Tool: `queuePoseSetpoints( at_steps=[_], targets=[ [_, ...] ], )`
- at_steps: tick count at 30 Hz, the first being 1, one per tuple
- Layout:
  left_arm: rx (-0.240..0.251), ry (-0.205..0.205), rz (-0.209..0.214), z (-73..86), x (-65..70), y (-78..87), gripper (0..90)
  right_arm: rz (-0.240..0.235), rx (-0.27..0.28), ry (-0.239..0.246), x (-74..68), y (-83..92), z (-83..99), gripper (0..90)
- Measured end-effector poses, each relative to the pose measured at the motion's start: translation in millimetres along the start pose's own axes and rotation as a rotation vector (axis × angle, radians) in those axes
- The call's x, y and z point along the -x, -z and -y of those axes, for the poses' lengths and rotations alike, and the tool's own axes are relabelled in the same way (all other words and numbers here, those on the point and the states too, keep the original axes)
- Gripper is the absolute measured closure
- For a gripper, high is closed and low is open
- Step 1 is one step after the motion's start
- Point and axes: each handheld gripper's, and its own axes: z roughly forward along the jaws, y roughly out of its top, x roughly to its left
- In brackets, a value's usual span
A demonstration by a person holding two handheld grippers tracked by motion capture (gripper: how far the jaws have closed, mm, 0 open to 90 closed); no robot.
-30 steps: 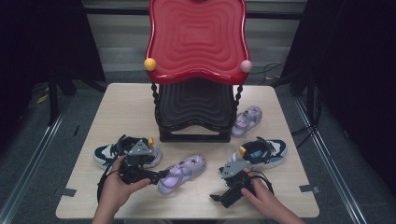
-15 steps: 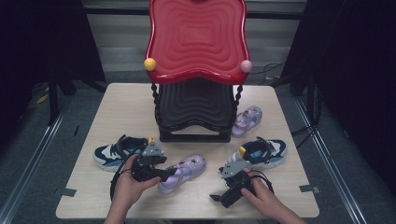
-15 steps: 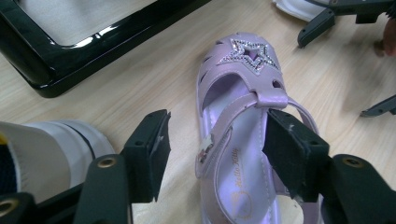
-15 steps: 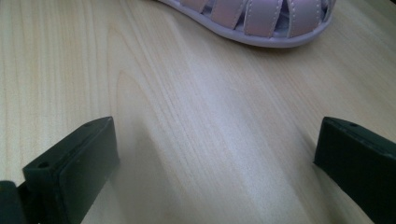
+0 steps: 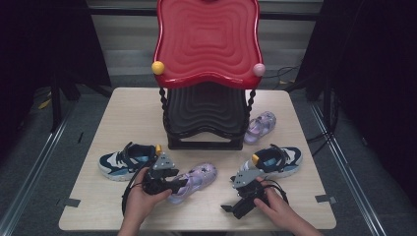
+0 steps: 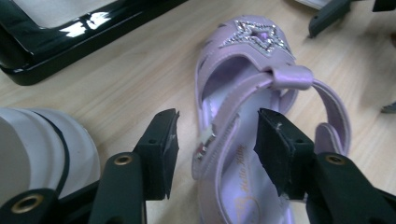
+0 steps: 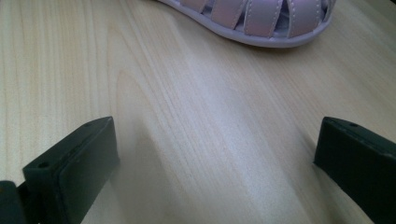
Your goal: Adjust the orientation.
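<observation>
A lilac sandal (image 5: 196, 178) with a glittery star (image 6: 254, 35) lies at the table's front middle. My left gripper (image 5: 173, 186) reaches it from the left. In the left gripper view my left gripper (image 6: 217, 128) straddles the sandal's (image 6: 224, 135) side wall and buckle strap. Its jaws have just been closing, and a gap still shows beside the left pad (image 6: 166, 144). My right gripper (image 5: 227, 207) rests low near the front edge. In the right gripper view it (image 7: 215, 140) stands wide open over bare wood, with the sandal's toe (image 7: 252, 18) farther ahead.
A stand with a red top tier (image 5: 206, 44) and a black lower tier (image 5: 206, 110) fills the table's back middle. A second lilac sandal (image 5: 259, 125) lies right of it. Blue sneakers lie at the left (image 5: 123, 160) and right (image 5: 276, 160).
The left hand has slid right and down onto the lilac sandal, and its jaws have narrowed around the sandal's side. The right hand and gripper have stayed put.
</observation>
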Motion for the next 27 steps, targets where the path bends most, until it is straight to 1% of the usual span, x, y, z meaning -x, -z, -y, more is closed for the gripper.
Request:
queuePoseSetpoints(
  at_steps=[4, 7, 8, 10, 12, 13, 17, 23, 27],
  targets=[
    [-0.003, -0.004, -0.013, -0.4, -0.2, 0.0, 51.7, 0.0, 0.0, -0.002, -0.2, 0.0, 0.0, 0.0],
    [0.002, 0.001, -0.01, 0.7, 0.4, -2.1, 52.6, 0.0, 0.0, 0.001, 0.0, 0.0, 0.0, 0.0],
    [0.006, 0.005, -0.005, 1.2, 0.2, -2.5, 52.8, 0.0, 0.0, 0.0, 0.0, 0.0, 0.0, 0.0],
    [0.017, 0.014, -0.012, 2.3, 0.4, -3.7, 53.1, 0.0, 0.0, -0.002, -0.1, 0.0, 0.0, 0.0],
    [0.034, 0.027, -0.005, 3.0, 0.1, -5.4, 53.1, 0.0, 0.0, -0.001, -0.1, 0.0, 0.0, 0.0],
    [0.034, 0.029, -0.002, 3.3, 0.3, -5.7, 53.1, 0.0, 0.0, -0.001, -0.1, 0.0, 0.0, 0.0],
    [0.045, 0.026, -0.018, 2.9, 1.0, -5.5, 53.5, 0.0, 0.0, 0.0, 0.0, 0.0, 0.0, 0.0],
    [0.06, 0.034, -0.009, 4.1, 0.8, -6.0, 54.1, 0.0, 0.0, 0.0, 0.0, 0.0, 0.0, 0.0],
    [0.065, 0.037, -0.014, 4.5, 1.5, -6.1, 56.0, 0.0, 0.0, 0.0, 0.0, 0.0, 0.0, 0.0]
  ],
)
